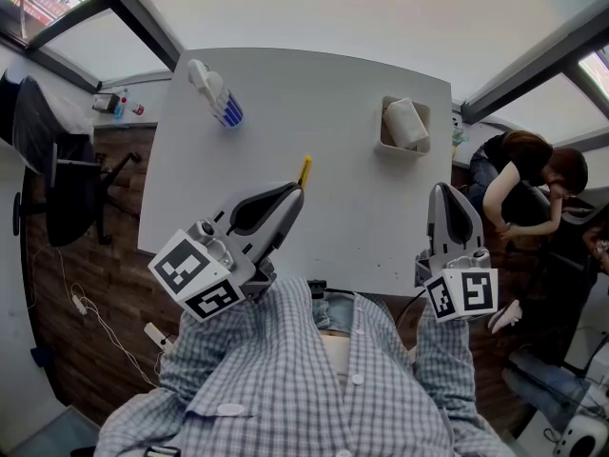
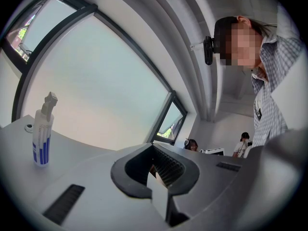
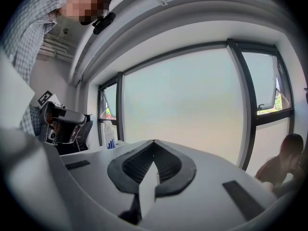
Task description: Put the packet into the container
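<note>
Standing upright well apart from the container (image 1: 386, 128), the packet (image 1: 215, 95) risked toppling if the left hand-held gripper (image 1: 297, 190) or right hand-held gripper (image 1: 445, 190), both pressed closed, bumped it.

White table (image 1: 314, 112) on dark wood floor (image 1: 105, 284). Black office chair (image 1: 57, 179) at left, white cable (image 1: 81, 305) on floor nearby. Big dark-framed windows (image 3: 192, 105), pale even daylight. Seated person (image 1: 528, 174) at right.

The left gripper (image 2: 153, 145) has its jaws together at the tips. At left, a white bottle with blue stripes (image 2: 42, 137) stands upright on the table (image 2: 17, 146). A person in a checked shirt (image 2: 272, 97) is at right.
</note>
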`<act>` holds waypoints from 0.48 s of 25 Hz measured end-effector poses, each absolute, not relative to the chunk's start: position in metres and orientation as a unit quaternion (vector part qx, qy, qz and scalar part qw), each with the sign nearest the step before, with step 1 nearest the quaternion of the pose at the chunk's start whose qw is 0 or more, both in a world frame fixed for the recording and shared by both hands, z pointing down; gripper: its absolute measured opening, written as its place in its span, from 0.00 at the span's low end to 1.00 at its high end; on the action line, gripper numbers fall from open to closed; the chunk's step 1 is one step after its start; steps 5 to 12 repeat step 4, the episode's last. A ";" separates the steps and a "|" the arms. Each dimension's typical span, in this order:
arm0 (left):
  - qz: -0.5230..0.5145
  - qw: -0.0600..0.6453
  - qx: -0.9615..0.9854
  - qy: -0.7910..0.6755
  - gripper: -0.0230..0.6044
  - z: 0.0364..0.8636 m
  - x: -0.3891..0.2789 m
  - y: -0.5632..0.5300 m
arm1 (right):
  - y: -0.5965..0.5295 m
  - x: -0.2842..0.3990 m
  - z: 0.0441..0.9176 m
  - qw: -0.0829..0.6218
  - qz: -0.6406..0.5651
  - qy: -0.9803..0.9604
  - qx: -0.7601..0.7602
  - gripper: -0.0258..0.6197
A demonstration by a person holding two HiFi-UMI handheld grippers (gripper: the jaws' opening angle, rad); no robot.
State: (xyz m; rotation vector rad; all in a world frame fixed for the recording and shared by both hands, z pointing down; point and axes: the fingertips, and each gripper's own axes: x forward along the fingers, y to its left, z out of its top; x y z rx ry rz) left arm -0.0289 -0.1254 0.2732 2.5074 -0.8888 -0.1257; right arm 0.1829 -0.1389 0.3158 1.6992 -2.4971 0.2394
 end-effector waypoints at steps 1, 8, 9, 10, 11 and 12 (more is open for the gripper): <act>-0.046 0.236 0.915 -0.324 0.05 0.273 -0.029 -0.125 | -0.139 0.183 0.316 0.055 0.079 -0.823 0.560 0.06; -0.047 0.234 0.916 -0.324 0.05 0.272 -0.029 -0.126 | -0.138 0.182 0.314 0.052 0.079 -0.824 0.559 0.06; -0.047 0.234 0.916 -0.324 0.05 0.272 -0.029 -0.126 | -0.138 0.182 0.314 0.052 0.079 -0.824 0.559 0.06; -0.047 0.234 0.916 -0.324 0.05 0.272 -0.029 -0.126 | -0.138 0.182 0.314 0.052 0.079 -0.824 0.559 0.06; -0.047 0.234 0.916 -0.324 0.05 0.272 -0.029 -0.126 | -0.138 0.182 0.314 0.052 0.079 -0.824 0.559 0.06; -0.047 0.234 0.916 -0.324 0.05 0.272 -0.029 -0.126 | -0.138 0.182 0.314 0.052 0.079 -0.824 0.559 0.06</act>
